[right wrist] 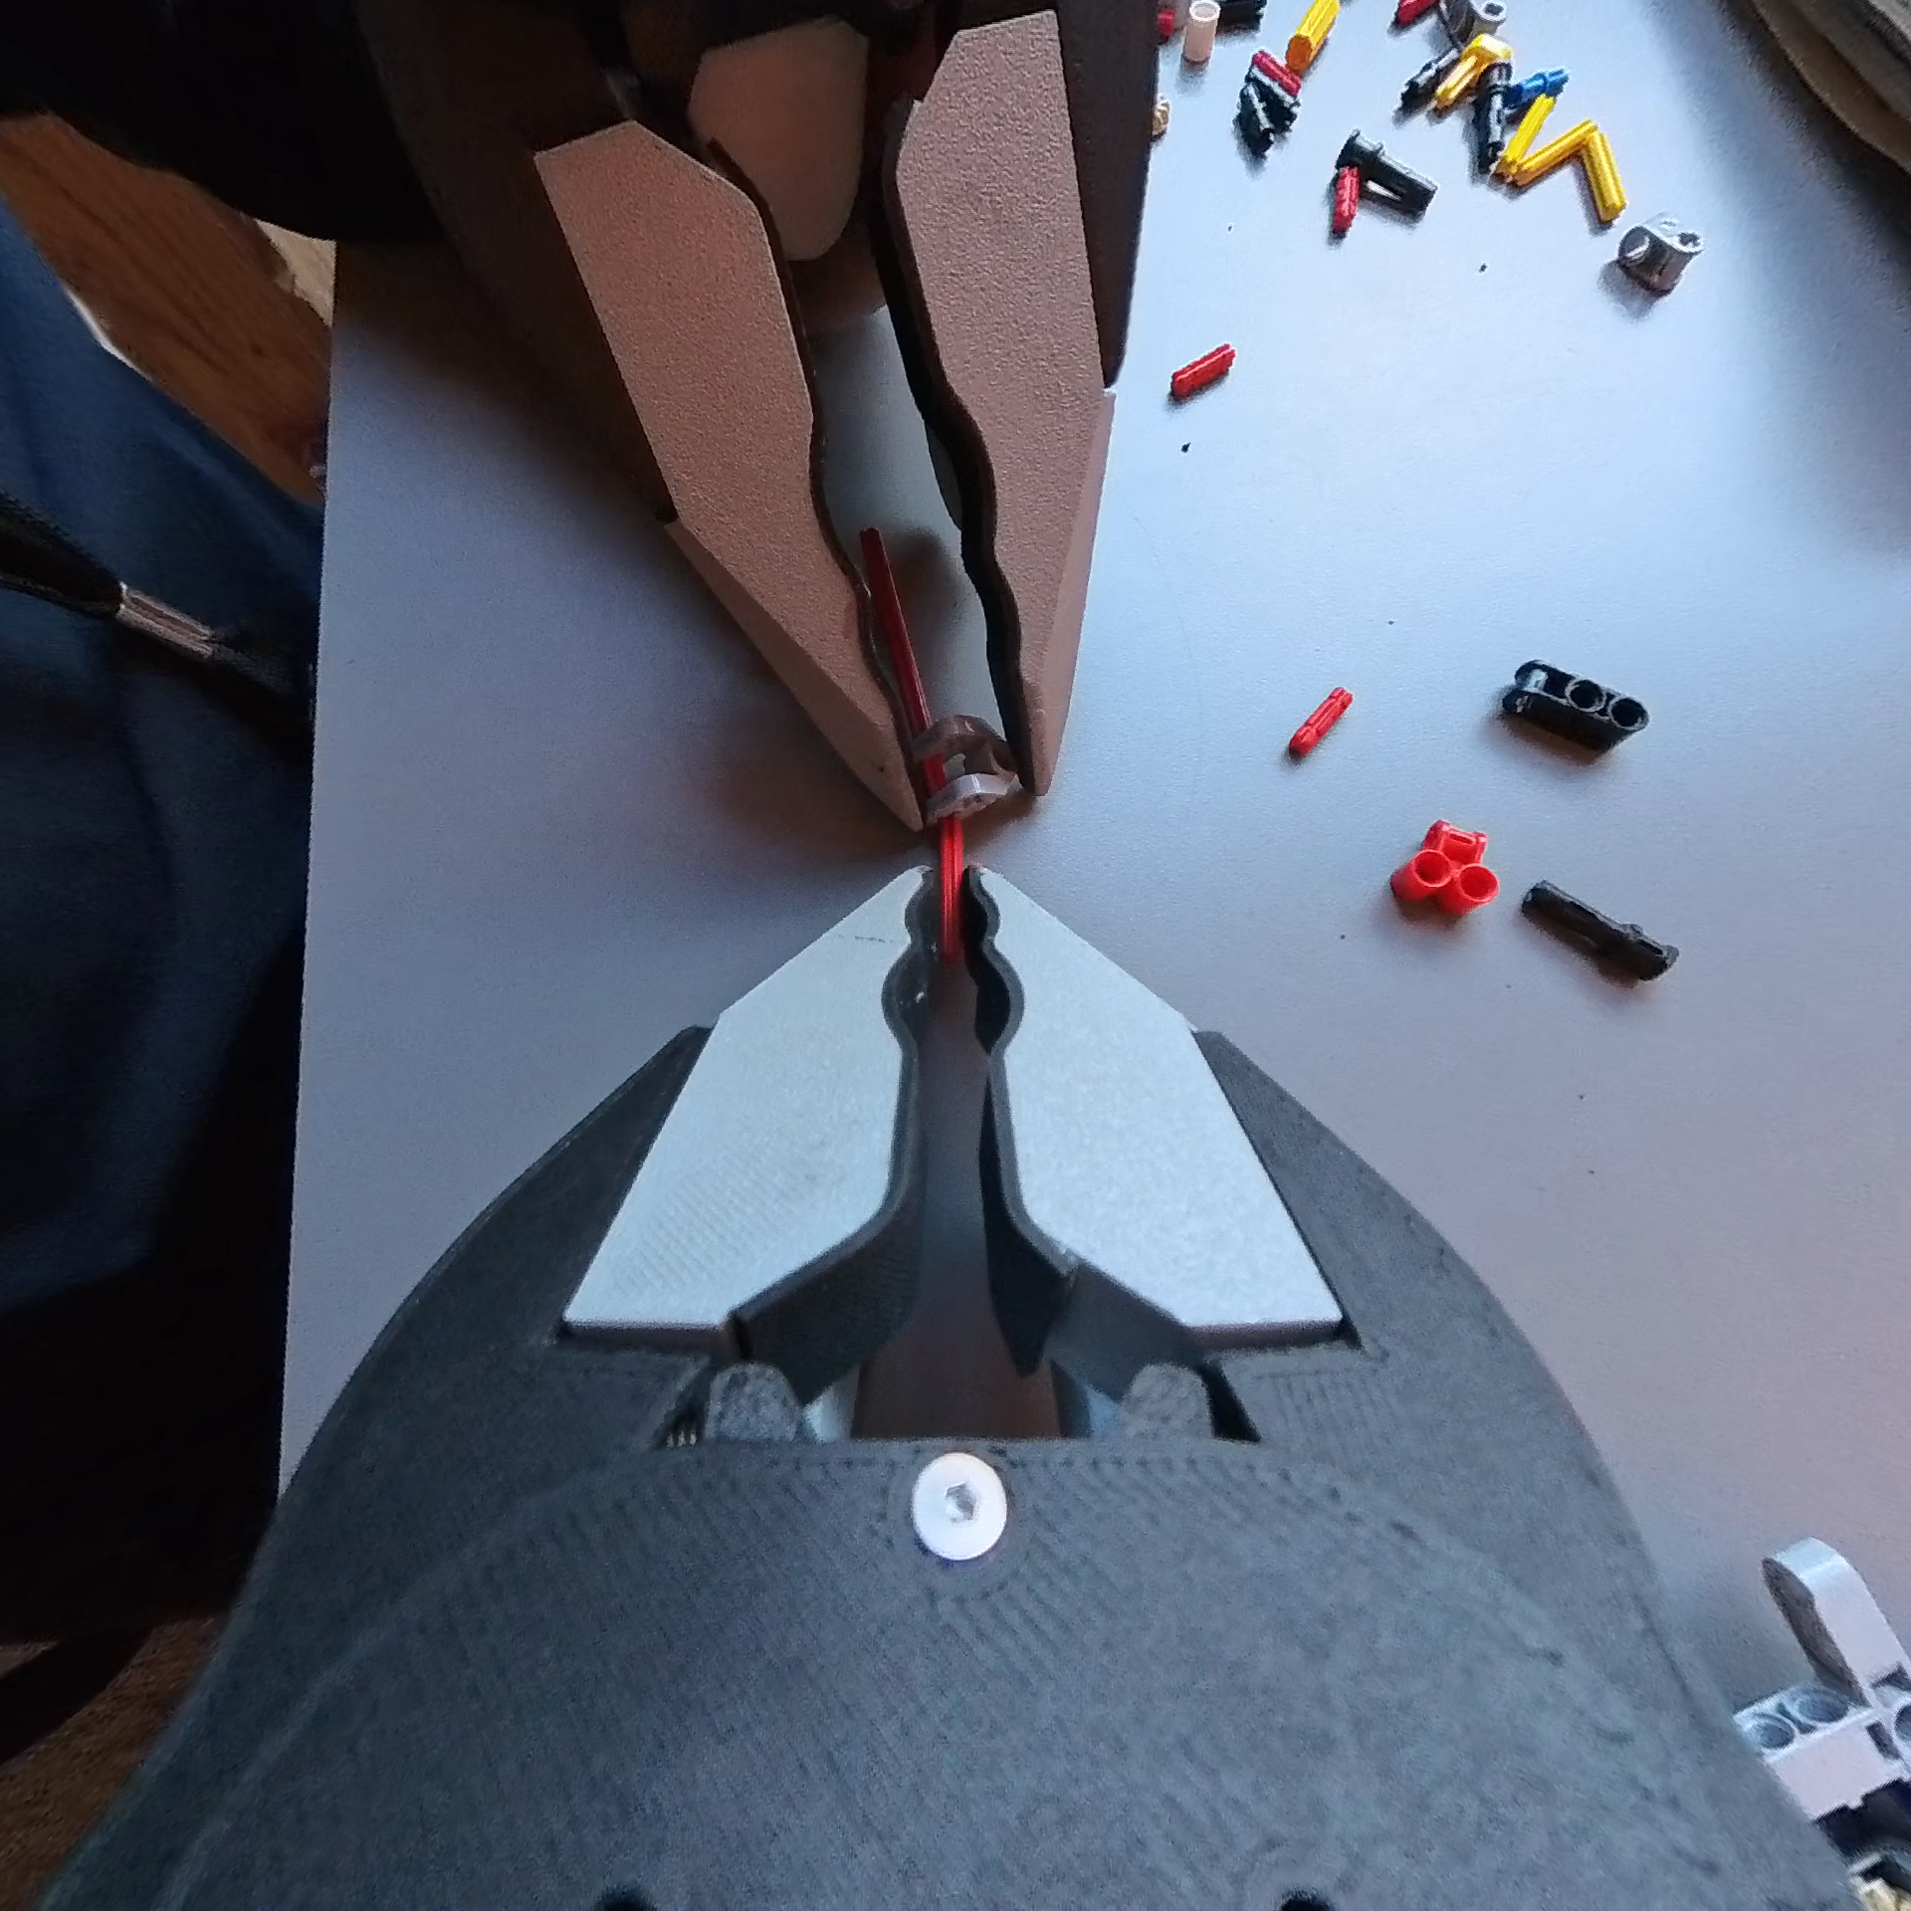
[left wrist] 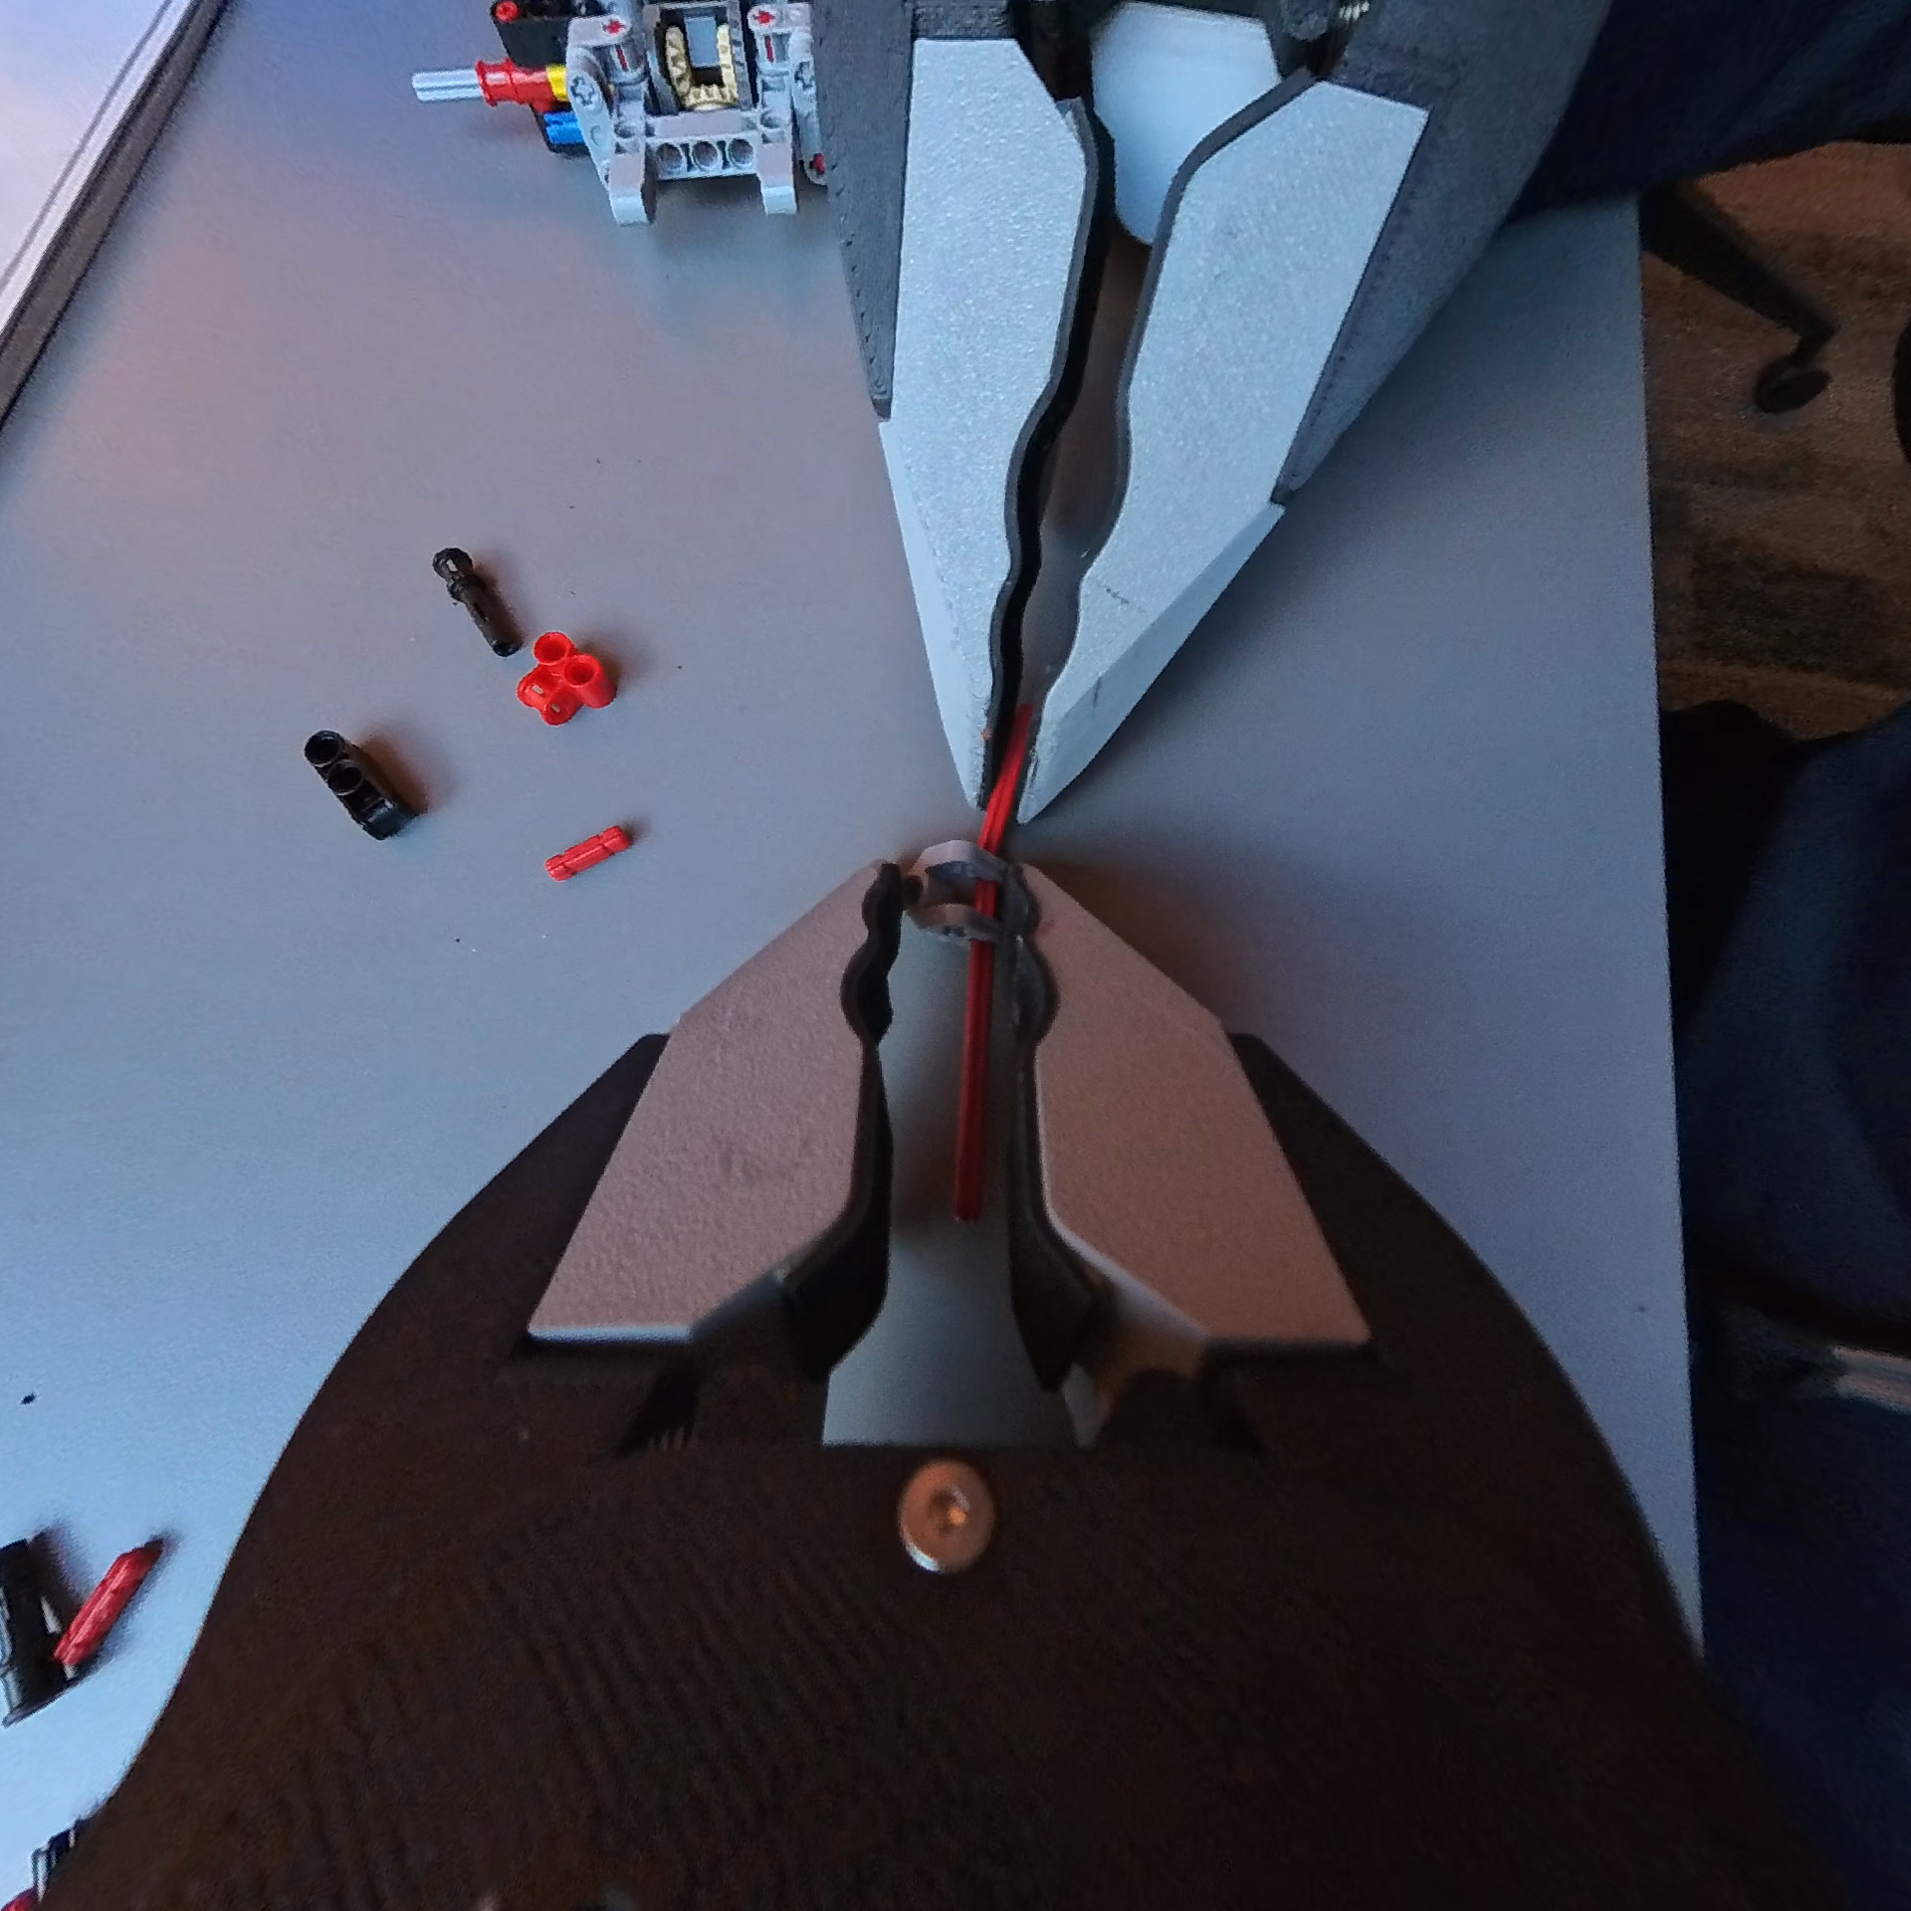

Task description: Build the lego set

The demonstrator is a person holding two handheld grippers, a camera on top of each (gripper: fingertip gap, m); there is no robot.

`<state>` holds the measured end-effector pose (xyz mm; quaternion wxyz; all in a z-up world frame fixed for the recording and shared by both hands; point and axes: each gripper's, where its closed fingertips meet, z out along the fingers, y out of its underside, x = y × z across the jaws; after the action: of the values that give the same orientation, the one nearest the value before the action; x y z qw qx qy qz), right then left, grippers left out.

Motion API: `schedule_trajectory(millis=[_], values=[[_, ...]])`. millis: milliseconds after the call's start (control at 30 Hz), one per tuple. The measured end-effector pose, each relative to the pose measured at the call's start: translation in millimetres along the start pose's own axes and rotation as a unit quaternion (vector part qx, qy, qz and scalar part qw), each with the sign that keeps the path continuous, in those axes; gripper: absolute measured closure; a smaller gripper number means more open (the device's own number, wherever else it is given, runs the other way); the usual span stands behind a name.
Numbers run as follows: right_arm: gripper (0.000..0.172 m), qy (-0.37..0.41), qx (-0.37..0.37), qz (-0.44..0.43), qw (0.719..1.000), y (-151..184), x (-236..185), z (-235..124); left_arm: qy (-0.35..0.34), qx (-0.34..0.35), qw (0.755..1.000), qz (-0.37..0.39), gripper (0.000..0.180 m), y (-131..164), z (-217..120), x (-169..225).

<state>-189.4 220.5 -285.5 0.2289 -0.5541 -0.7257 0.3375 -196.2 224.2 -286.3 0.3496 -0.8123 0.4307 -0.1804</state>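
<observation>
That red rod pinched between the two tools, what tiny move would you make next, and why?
Probably ease the right tool forward along the red axle: the axle already threads the grey connector clamped in the left tool, with most of it through.

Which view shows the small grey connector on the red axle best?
The right wrist view: the grey connector faces the camera on the red axle, unobstructed. The left wrist view shows it edge-on and blurred.
</observation>
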Motion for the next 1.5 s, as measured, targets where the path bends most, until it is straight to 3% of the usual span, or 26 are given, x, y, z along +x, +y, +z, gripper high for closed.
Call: schedule_trajectory(millis=[867,1067,1200,1233,1500], values=[[0.171,0.002,-0.001,-0.022,1.000,0.3,-3.8,-0.7,0.000,0.001,1.000,0.001,0.162,-0.9,-0.8,0.0],[0.171,0.015,0.001,-0.043,0.999,0.2,-5.0,-1.3,-0.034,0.028,0.999,0.014,0.162,4.6,-22.2,-11.3],[0.171,0.022,0.009,-0.046,0.999,-1.6,-4.0,-2.8,-0.020,0.044,0.998,-0.028,0.161,5.1,-39.7,-10.3],[0.171,0.021,0.011,-0.045,0.999,-2.2,-4.1,-3.3,-0.018,0.050,0.998,-0.028,0.138,3.2,-43.2,-8.7],[0.171,0.019,0.017,-0.058,0.998,-2.5,-7.4,-5.0,-0.061,0.006,0.997,-0.035,0.137,20.4,-35.3,-5.1]])
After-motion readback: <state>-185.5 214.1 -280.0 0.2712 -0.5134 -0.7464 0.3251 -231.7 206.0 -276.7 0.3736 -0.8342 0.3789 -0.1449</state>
